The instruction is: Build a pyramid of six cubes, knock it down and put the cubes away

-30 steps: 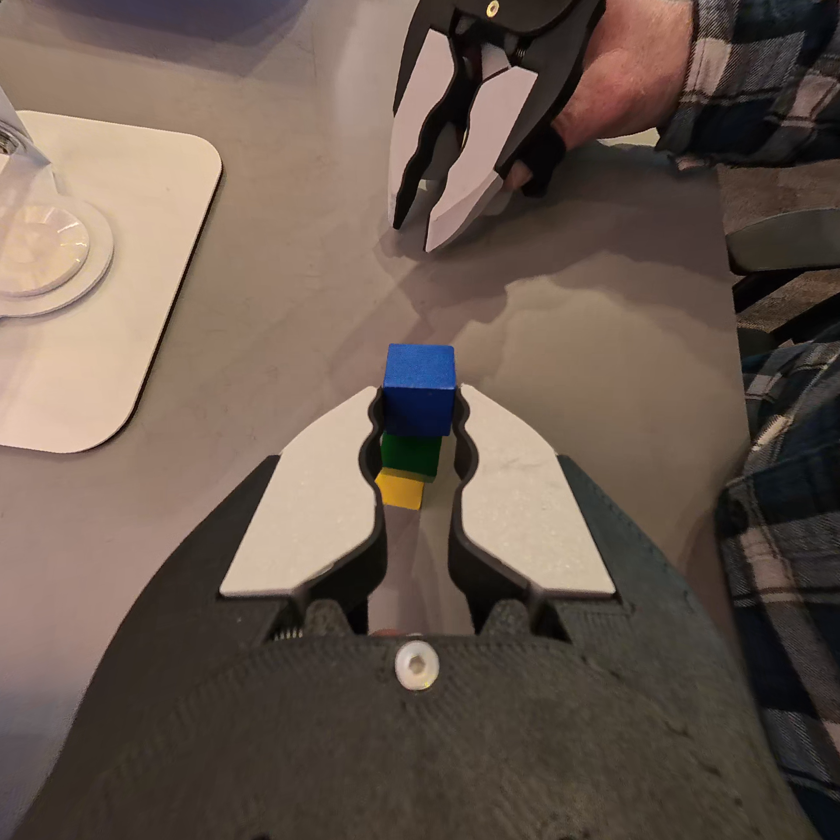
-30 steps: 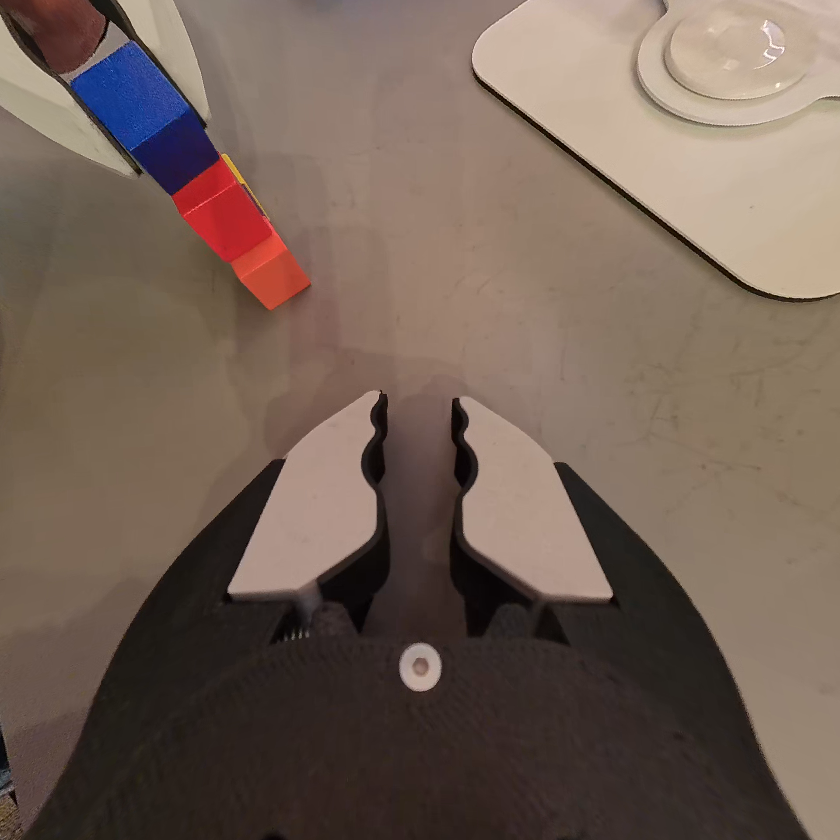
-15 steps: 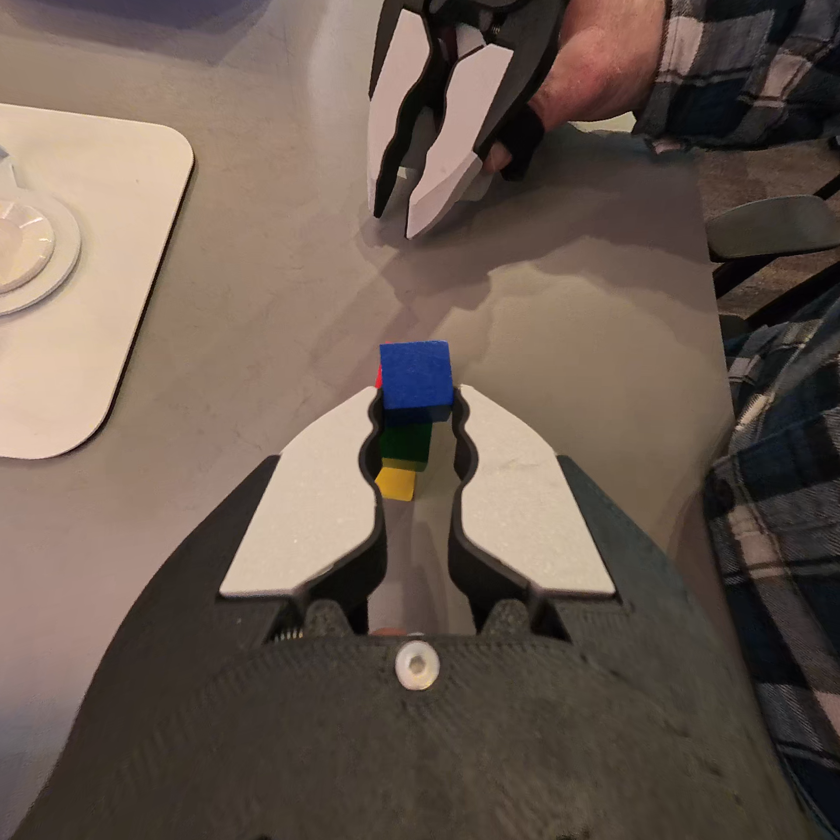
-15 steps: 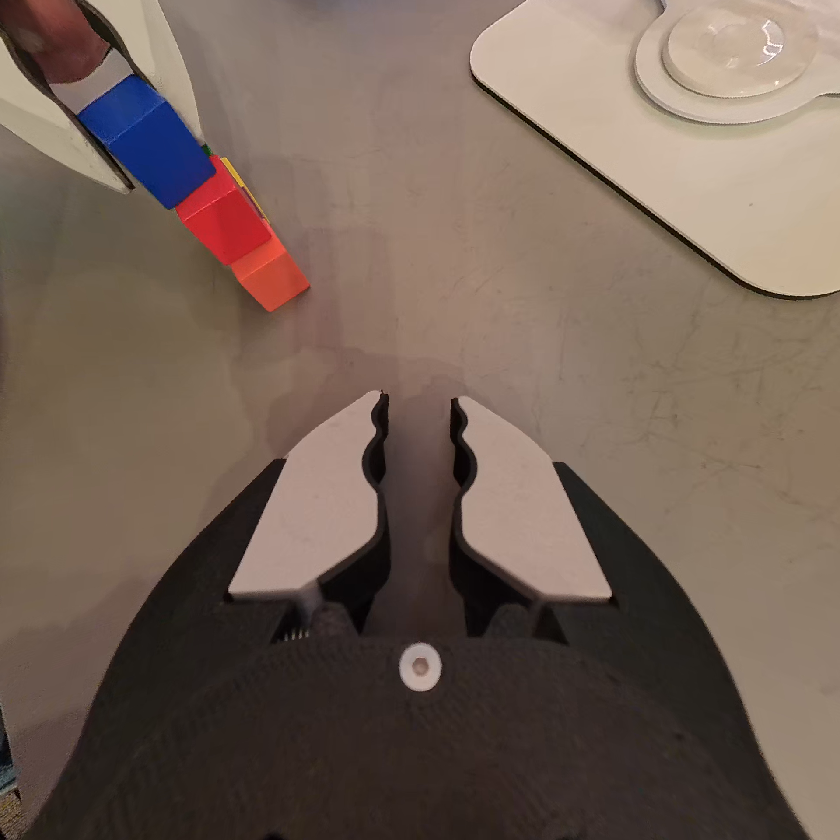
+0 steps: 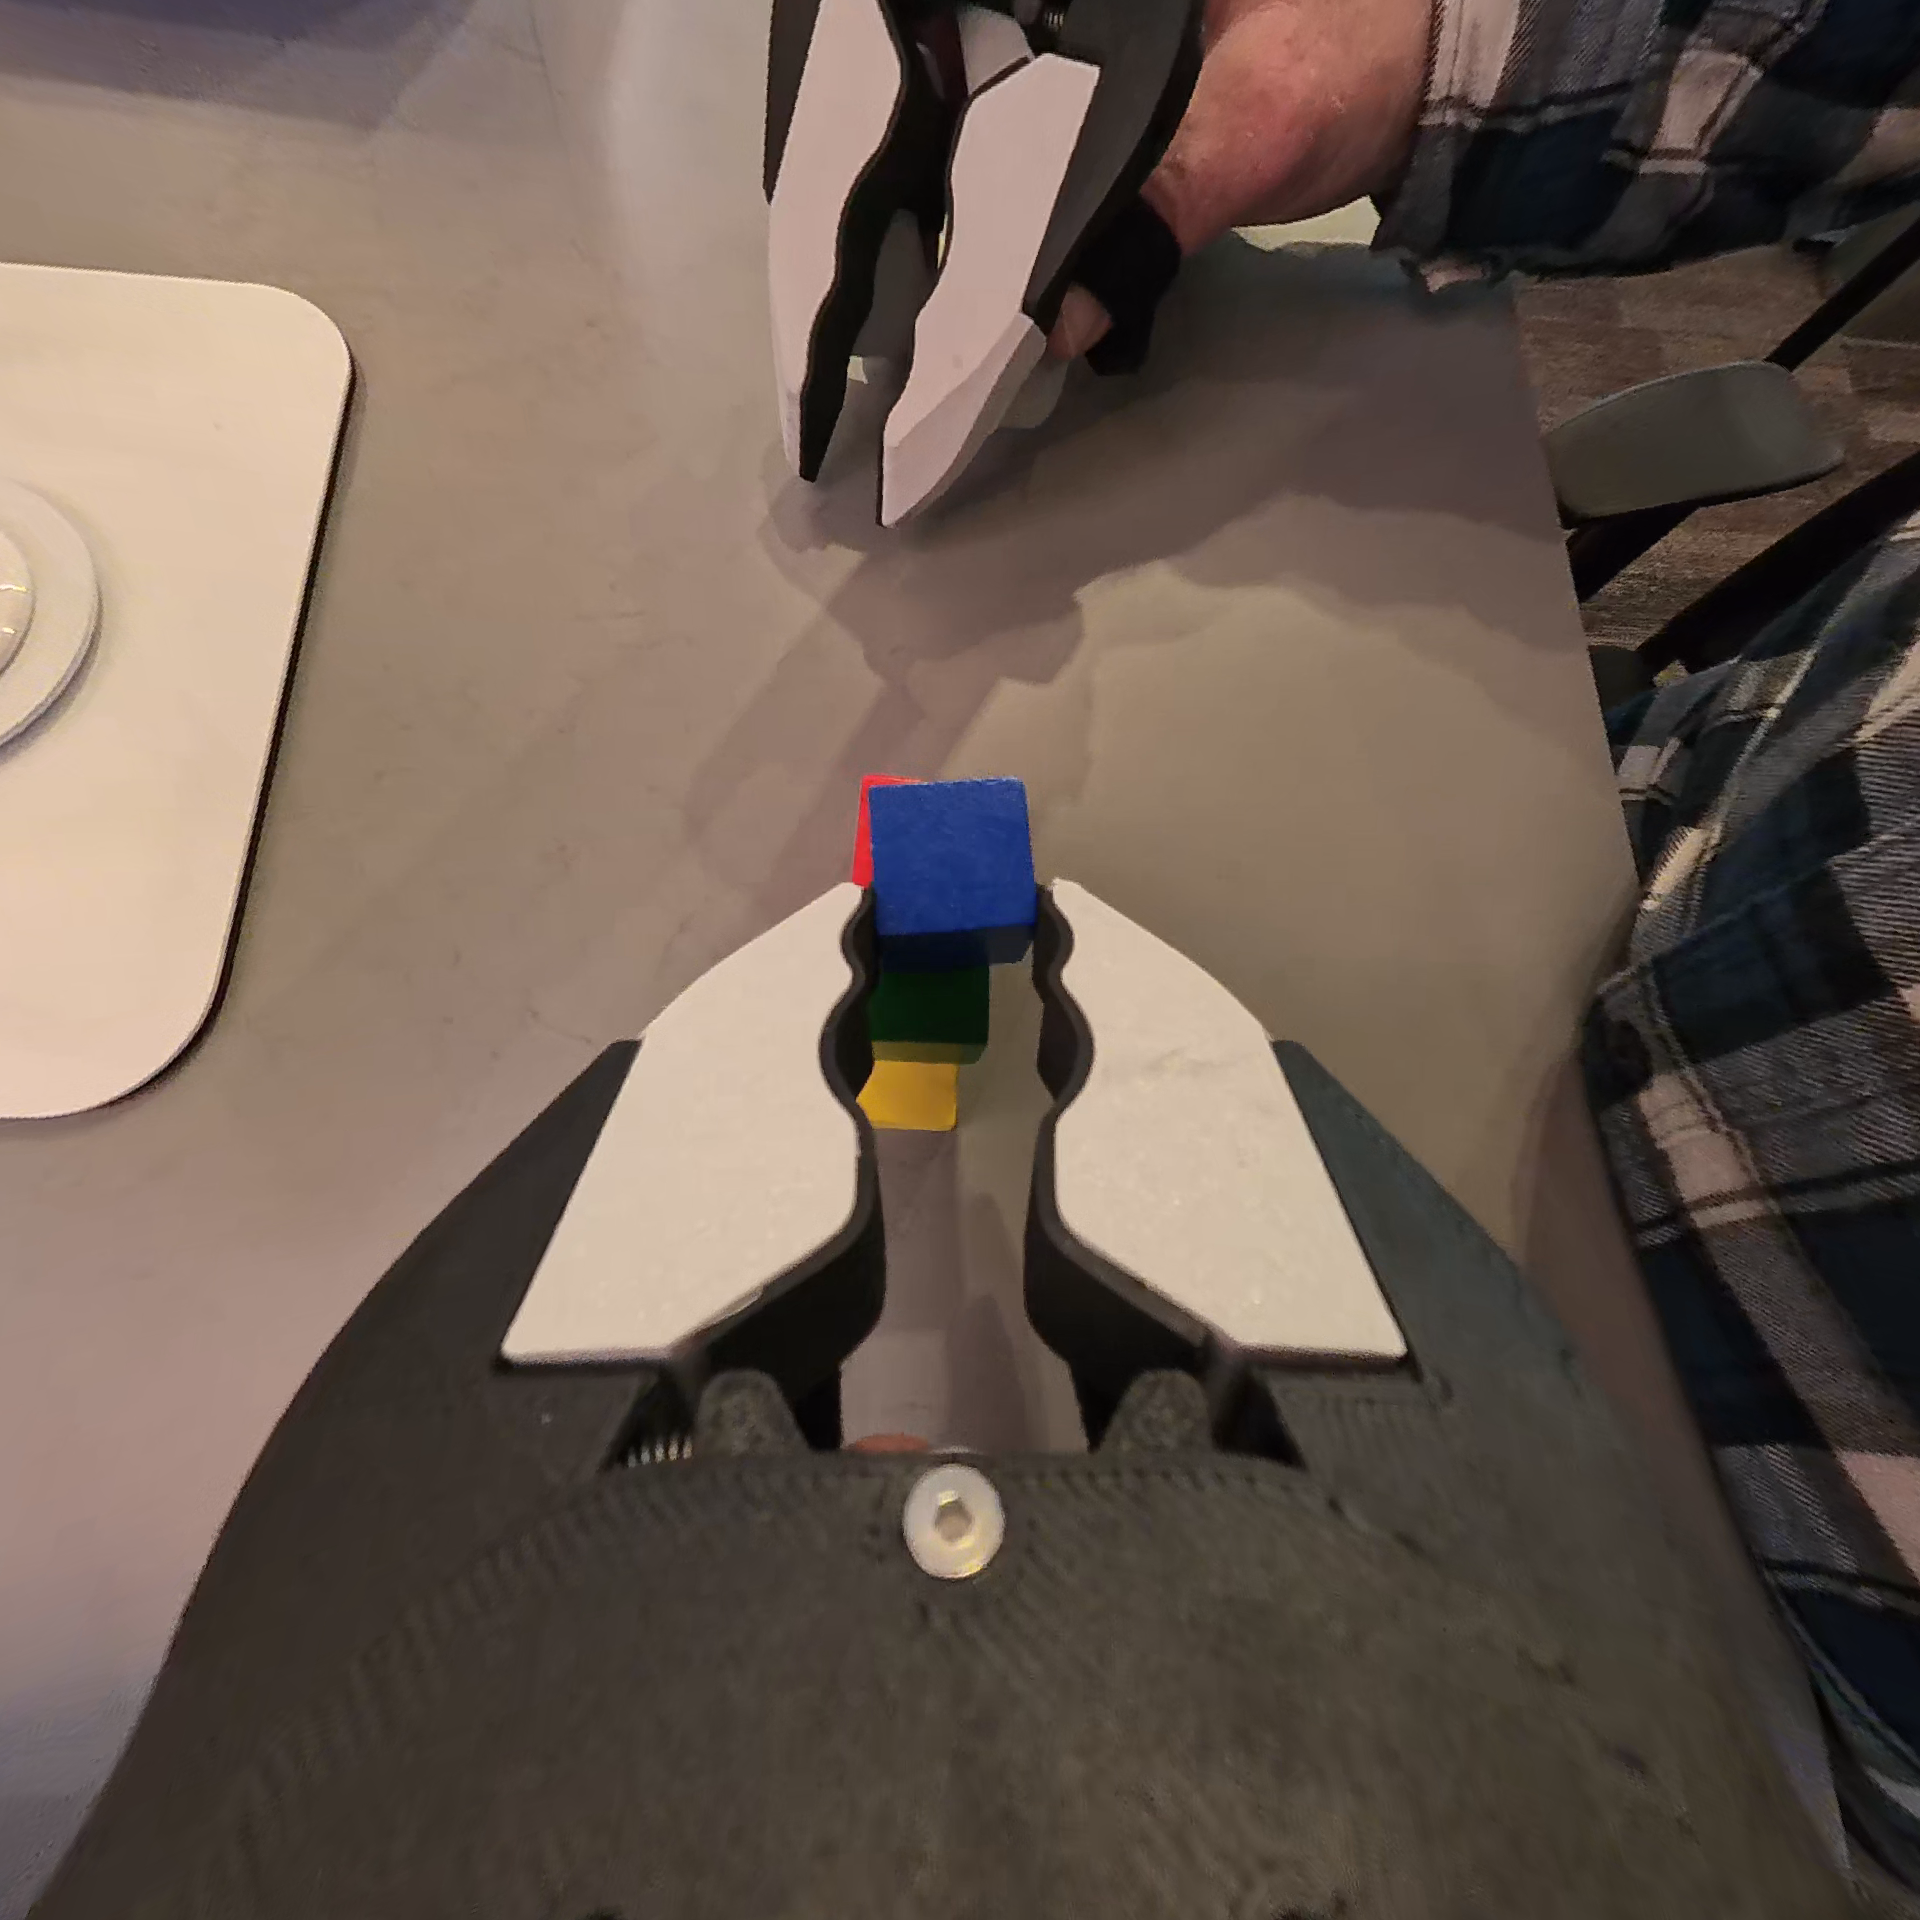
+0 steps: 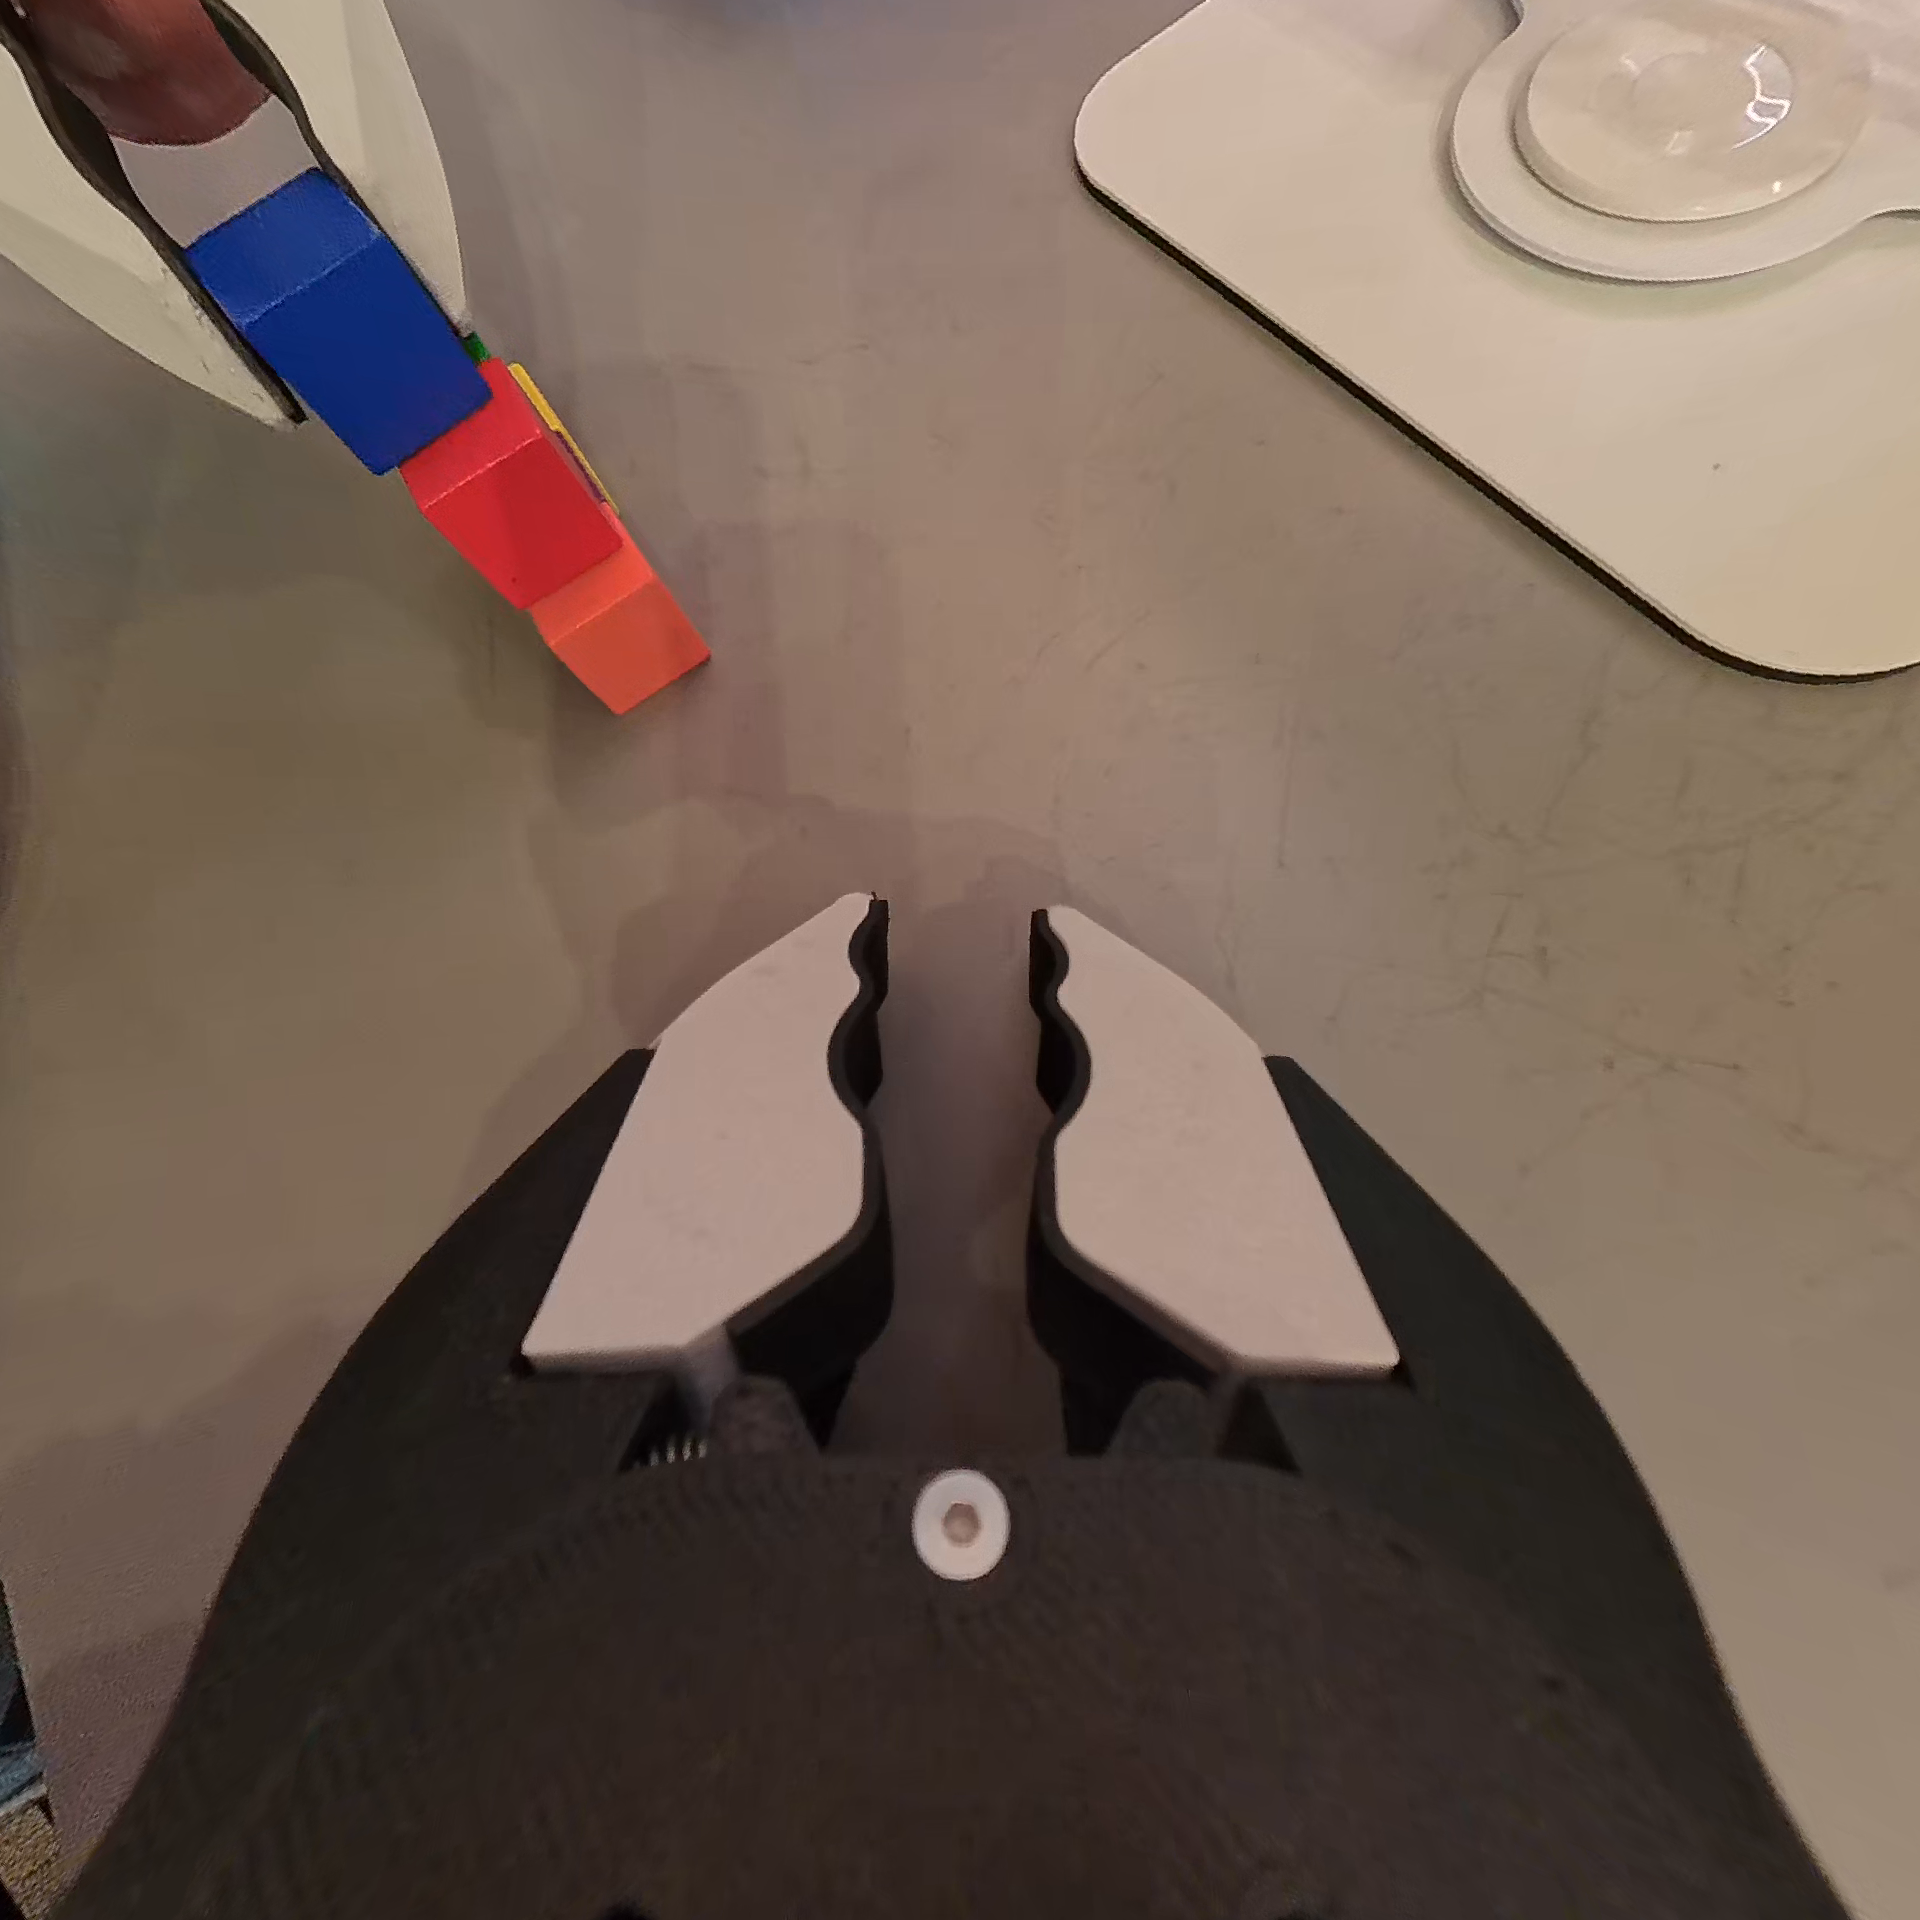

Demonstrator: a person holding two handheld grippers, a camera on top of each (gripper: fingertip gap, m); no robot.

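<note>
My left gripper (image 5: 951, 906) is shut on a blue cube (image 5: 951, 857) and holds it on top of the stack of cubes. Under it I see a green cube (image 5: 928, 1006), a yellow cube (image 5: 909, 1094) and an edge of a red cube (image 5: 864, 831). The right wrist view shows the blue cube (image 6: 332, 322) between the left gripper's fingers, over a red cube (image 6: 509, 509) that sits on an orange cube (image 6: 618, 639), with a yellow cube's edge (image 6: 545, 416) behind. My right gripper (image 6: 958, 914) is open and empty, low over the grey table (image 6: 1143, 727), apart from the stack.
A white mat (image 6: 1558, 364) with a clear dome (image 6: 1662, 94) lies on the table; it also shows in the left wrist view (image 5: 156, 675). A hand and plaid sleeve (image 5: 1662, 104) hold the right gripper (image 5: 862, 488). A chair (image 5: 1694, 436) stands past the table's right edge. The grippers' ends are close to 12 cm from one another.
My left gripper has brought the blue cube down and a little sideways, closer onto the red and green cubes. Its grasp has not changed. My right gripper has barely moved.
</note>
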